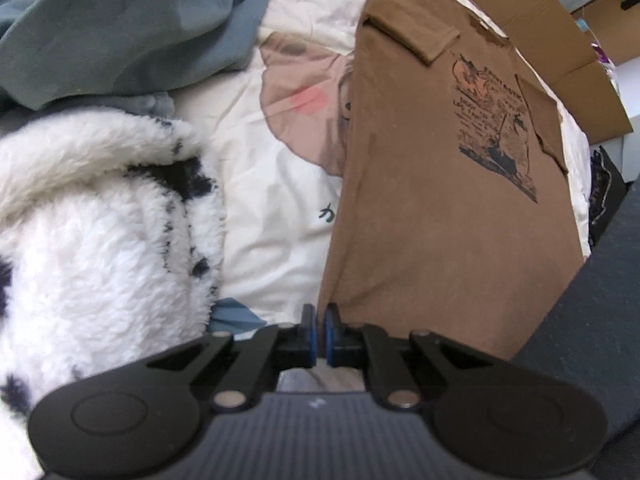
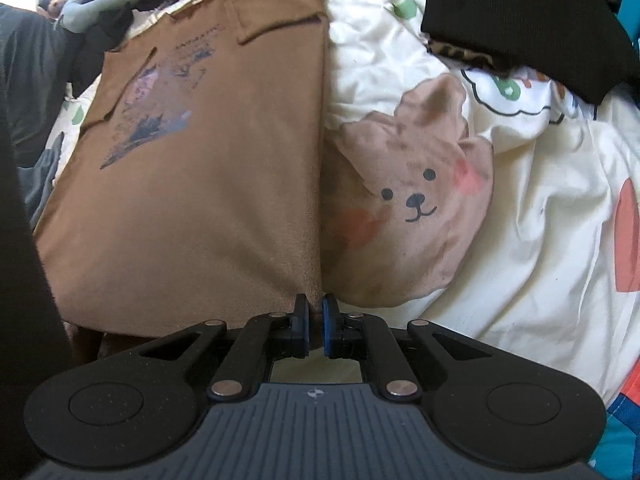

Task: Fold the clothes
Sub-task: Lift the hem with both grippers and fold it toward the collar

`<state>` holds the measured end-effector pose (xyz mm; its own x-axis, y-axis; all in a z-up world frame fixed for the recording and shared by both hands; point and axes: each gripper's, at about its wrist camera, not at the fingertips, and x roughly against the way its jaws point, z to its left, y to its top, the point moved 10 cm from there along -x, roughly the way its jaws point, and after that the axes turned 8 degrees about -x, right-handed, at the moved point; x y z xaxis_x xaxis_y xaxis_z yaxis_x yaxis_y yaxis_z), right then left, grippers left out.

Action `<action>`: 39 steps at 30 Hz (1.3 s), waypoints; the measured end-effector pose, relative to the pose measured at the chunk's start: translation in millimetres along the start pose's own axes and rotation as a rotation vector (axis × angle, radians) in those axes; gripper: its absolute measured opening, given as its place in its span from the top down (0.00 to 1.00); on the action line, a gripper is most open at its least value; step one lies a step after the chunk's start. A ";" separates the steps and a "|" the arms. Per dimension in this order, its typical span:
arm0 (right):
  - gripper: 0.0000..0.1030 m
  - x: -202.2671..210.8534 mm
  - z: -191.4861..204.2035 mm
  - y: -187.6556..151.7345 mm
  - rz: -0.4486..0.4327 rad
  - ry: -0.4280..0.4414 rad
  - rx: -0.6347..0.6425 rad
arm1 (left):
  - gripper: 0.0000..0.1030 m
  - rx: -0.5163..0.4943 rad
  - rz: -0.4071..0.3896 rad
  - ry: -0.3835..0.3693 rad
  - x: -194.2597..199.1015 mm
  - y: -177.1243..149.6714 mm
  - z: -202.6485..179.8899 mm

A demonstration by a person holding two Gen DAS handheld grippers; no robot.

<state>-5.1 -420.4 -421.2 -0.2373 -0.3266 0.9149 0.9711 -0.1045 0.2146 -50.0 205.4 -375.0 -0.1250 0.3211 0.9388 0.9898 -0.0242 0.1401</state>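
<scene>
The left claw [image 1: 320,322] has its two blue-padded fingers drawn nearly together at the near left corner of the brown T-shirt [image 1: 440,200], and the hem corner sits right at the pads, so it looks pinched on the cloth, though the fabric between the pads is hard to make out. The right claw [image 2: 316,316] is likewise almost closed at the shirt's [image 2: 200,200] near right corner, with the folded side edge running straight ahead from its fingertips.

The shirt lies flat on the bed's cartoon-print duvet [image 1: 280,200], stretching away from both claws. Both sleeves are folded in over the body, and a dark printed graphic [image 1: 496,132] shows on the cloth ahead of the left claw and to its right.

To the left of the left claw a fluffy white-and-black blanket [image 1: 100,240] is heaped, with a grey-blue garment [image 1: 120,28] beyond it. Far ahead on its right stands a cardboard box [image 1: 560,40].

Just ahead and right of the right claw, a bear print [image 2: 416,200] on the duvet [image 2: 540,220] touches the shirt's edge. A black garment [image 2: 520,12] lies farther off to the right
</scene>
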 end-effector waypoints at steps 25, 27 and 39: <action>0.97 0.0 1.6 -39.4 0.065 -0.014 0.008 | 0.96 -0.029 0.061 0.013 9.3 -19.3 10.3; 0.97 0.1 1.6 -44.1 0.074 -0.016 0.007 | 0.96 -0.026 0.067 0.012 8.9 -22.5 12.6; 0.97 28.5 16.0 -25.5 -0.014 0.007 -0.024 | 0.96 0.034 -0.045 -0.030 37.9 -0.8 8.6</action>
<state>-36.2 -411.9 -395.2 -0.2510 -0.3315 0.9095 0.9668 -0.1313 0.2190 -55.0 225.7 -342.2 -0.1683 0.3495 0.9217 0.9850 0.0229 0.1711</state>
